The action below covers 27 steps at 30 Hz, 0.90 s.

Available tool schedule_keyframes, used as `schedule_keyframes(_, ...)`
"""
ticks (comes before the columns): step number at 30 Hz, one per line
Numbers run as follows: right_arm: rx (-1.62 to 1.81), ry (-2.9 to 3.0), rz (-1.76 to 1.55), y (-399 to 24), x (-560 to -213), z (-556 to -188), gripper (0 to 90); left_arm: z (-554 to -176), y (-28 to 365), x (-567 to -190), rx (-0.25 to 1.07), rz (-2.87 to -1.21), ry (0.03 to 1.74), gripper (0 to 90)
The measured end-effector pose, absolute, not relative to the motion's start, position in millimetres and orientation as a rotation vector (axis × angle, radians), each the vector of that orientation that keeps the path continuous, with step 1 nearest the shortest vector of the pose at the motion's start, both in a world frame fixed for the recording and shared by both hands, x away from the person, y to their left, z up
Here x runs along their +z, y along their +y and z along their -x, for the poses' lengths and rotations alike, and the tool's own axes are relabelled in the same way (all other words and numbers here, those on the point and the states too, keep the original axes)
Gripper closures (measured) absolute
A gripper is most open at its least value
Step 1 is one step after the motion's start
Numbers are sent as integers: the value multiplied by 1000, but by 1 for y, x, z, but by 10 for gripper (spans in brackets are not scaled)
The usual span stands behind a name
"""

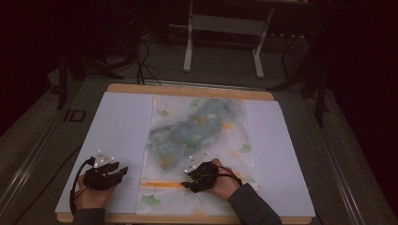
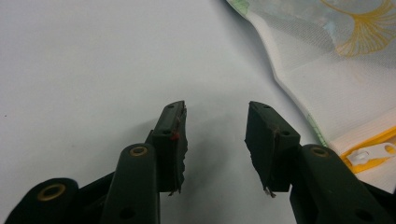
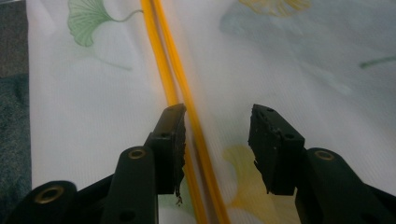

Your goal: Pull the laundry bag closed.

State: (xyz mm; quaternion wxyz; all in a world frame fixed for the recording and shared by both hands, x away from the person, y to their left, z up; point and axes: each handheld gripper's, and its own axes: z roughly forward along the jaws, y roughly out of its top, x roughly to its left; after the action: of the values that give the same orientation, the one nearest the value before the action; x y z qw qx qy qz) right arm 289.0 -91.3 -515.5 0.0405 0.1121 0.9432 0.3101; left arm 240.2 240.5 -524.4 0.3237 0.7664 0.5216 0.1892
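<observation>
Two handheld grippers at a mesh zip bag on a white-covered table.

From above: mesh bag (image 1: 199,150) with leaf print and a blue-grey bundle inside, flat on white sheet (image 1: 117,131); left gripper (image 1: 123,171) just beside the bag's left edge, right gripper (image 1: 184,185) over the yellow zipper (image 1: 162,184). Left gripper view: jaws apart over bare sheet, nothing held, white zipper pull (image 2: 371,153) at lower right. Right gripper view: jaws apart, yellow zipper (image 3: 180,88) beside the left jaw, gripping nothing.
</observation>
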Motion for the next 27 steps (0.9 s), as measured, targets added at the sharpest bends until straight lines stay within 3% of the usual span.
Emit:
schedule_keyframes(14,981,2898,-271,-61,-516,-287,625,-241,239,-525,478,-2018,1364,557)
schedule_keyframes(27,1002,2913,-245,-35,-519,-286,625,-241,238,-526,483,-2024,1368,548)
